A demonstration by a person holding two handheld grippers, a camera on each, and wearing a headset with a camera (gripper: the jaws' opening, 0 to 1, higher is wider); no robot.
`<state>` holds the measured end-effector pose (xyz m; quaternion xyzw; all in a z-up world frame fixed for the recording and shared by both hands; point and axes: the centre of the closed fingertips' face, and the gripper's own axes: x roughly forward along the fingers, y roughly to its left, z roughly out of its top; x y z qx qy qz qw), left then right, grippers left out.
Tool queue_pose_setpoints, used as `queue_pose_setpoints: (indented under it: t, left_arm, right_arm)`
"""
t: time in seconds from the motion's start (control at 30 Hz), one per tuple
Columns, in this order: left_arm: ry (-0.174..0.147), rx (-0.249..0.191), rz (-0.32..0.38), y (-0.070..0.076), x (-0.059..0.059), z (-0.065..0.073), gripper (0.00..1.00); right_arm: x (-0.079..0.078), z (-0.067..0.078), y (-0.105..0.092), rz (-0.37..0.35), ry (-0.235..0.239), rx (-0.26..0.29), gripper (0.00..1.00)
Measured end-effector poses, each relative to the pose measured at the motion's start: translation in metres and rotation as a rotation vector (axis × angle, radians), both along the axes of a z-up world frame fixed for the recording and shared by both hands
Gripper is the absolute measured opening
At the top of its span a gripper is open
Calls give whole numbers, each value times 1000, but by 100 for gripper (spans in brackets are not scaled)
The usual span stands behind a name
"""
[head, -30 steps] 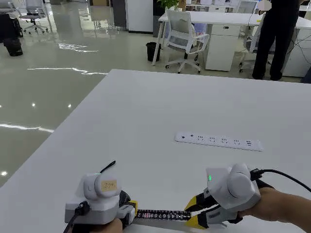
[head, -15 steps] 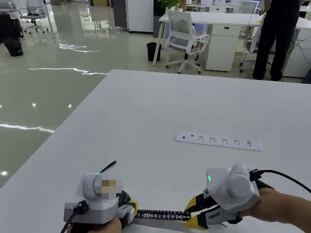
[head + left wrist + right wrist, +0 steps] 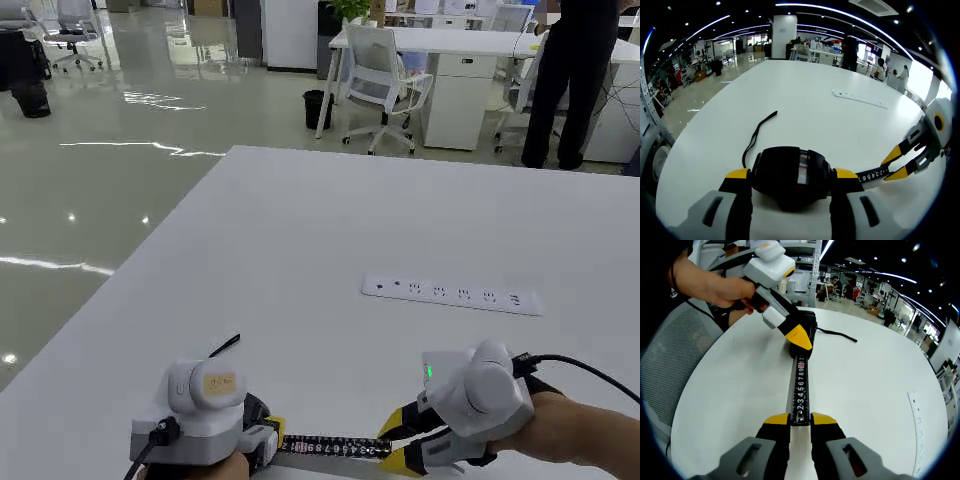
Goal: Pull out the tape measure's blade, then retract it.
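Got the chunky black round tape measure case clamped from both sides between the yellow-tipped jaws of the left gripper, sitting right on the plain white tabletop. Can see a short stretch of pale numbered metal blade running straight out of that case toward the right gripper, pinched at its free end by that gripper's jaws, pressed in tight on it just above the table. So: partly out, stretched flat between the two grippers, with the low numbers nearest the right gripper's tips. Also spotting a thin black wrist strap trailing off the case across the table, ahead of the left gripper and a bit to its left. Further out past both grippers, well clear of them, spotting a long white power strip flat on the table, more over on the right gripper's side.
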<state>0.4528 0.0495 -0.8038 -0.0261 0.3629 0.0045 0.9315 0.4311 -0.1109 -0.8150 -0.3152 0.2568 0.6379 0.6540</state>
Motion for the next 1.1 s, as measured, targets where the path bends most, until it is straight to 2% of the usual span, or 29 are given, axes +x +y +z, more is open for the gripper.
queue_pose_setpoints:
  t: [1.1]
  left_arm:
    - [-1,-21,1,1,-1,1,58]
  right_arm:
    - [0,3,18,2,-2,10,15]
